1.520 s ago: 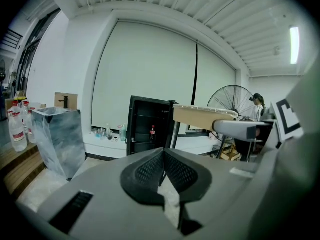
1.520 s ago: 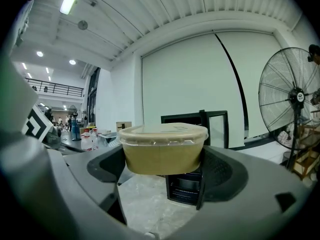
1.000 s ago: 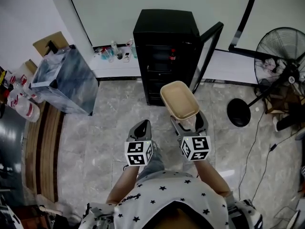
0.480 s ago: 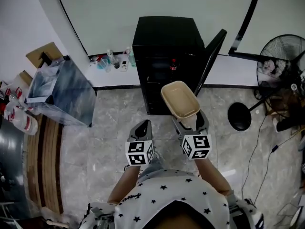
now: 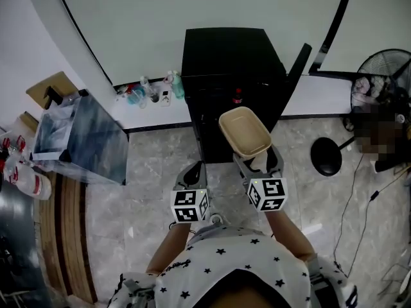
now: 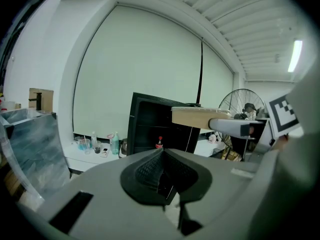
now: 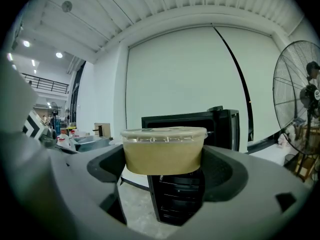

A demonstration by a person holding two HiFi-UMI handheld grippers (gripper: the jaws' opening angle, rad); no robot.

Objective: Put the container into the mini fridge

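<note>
Right gripper view: the container, a tan tub under a clear lid, sits level and lid-up, pinched at its sides by the jaws of the right gripper. It is held in the air just in front of the mini fridge, not inside it. The fridge is a black cabinet standing on the floor, and its door is swung open on the right side. A bottle with a red cap stands on a shelf within.

The left gripper is just beside the right one, a little lower, over the floor. Its jaws are pressed together with nothing between them.

The floor is grey marbled tile. A low white ledge runs along the foot of a pale curved wall, and a cluster of small bottles and cups stands on it left of the fridge. Farther left is a bluish marbled box, with a cardboard box behind it. At the right stands a fan with a round black base, and thin cables trail across the tiles.
</note>
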